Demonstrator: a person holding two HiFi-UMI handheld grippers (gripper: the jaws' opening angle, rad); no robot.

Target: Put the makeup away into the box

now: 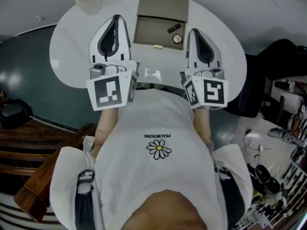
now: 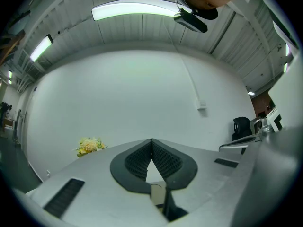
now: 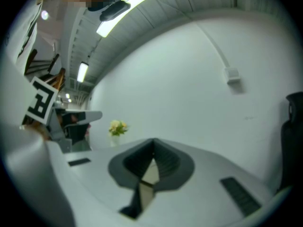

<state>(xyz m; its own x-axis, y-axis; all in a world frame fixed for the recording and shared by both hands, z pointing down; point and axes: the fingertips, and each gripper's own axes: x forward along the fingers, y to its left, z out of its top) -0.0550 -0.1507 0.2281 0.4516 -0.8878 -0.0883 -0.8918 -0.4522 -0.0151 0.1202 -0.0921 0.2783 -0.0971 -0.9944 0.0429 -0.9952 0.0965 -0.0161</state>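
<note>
**Makeup in the box, both grippers idle**

Both hand-held grippers, left (image 1: 115, 19) and right (image 1: 195, 32), were held level over the near edge of the desk (image 1: 72, 56), jaws together on nothing. The box (image 1: 151, 32) lay open at the far middle. A dark tube (image 1: 173, 28) and a round compact (image 1: 177, 39) seemed to lie in its right side, so stowing looked done. Next would likely be reaching forward to lower the lid (image 1: 163, 1). The tube's long axis ran near-left to far-right; which end led was unclear.
</note>
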